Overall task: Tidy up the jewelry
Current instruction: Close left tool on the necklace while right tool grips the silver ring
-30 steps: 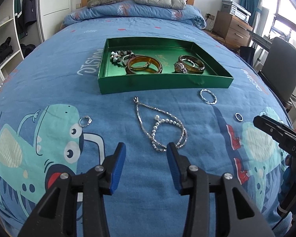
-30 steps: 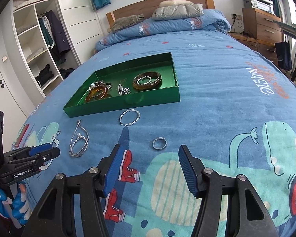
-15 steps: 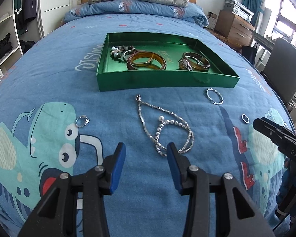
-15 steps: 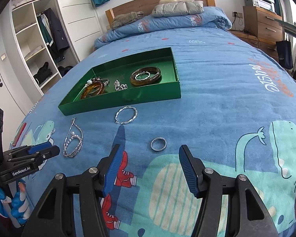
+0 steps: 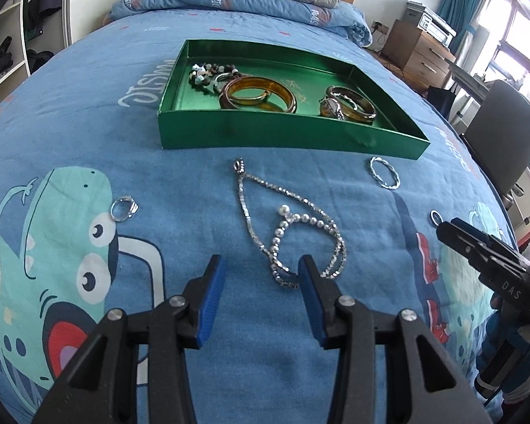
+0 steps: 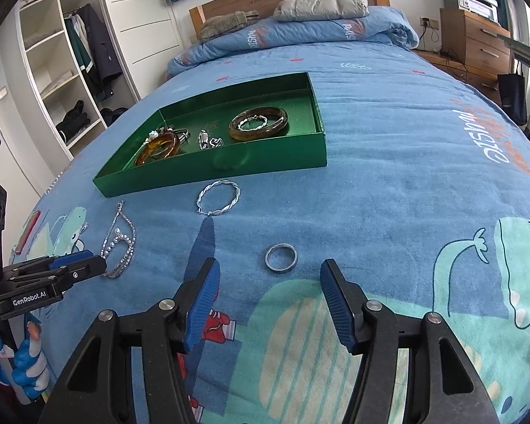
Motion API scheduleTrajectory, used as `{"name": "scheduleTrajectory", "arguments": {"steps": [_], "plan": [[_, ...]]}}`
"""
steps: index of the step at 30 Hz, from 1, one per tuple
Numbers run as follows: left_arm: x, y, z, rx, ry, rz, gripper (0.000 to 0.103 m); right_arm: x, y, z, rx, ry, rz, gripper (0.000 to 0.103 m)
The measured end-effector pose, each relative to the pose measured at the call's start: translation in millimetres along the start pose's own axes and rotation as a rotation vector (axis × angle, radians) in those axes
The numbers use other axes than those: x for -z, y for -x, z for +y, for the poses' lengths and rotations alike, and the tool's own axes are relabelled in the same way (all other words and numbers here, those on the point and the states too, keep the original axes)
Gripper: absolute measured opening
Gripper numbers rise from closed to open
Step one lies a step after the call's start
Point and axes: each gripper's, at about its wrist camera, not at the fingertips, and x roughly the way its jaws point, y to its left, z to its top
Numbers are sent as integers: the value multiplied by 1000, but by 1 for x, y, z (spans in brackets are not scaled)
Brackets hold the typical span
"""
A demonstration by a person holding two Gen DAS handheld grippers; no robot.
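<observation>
The step in hand looks like picking up the necklace (image 5: 289, 233), which lies loose on the bed (image 5: 88, 134) in front of the green tray (image 5: 286, 137); next the left gripper (image 5: 261, 275) must drop onto the chain's near loop and close. Its fingers are parted and empty, tilted down. The right gripper (image 6: 268, 282) hovers, likewise parted and empty, just short of a ring (image 6: 281, 258).

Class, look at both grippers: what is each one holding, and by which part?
Nothing. The left gripper is open above the necklace; the right gripper is open near the ring.
</observation>
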Motion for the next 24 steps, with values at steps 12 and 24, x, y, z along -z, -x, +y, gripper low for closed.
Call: {"name": "scheduleTrajectory", "arguments": {"steps": [12,24], "plan": [[-4,-13,-19,-40,-60,13,33,-4,-16,3,34,45,14,43],[-1,-5,-26,-25,-103,-1,4,-2,-14,6,46,42,18,20]]}}
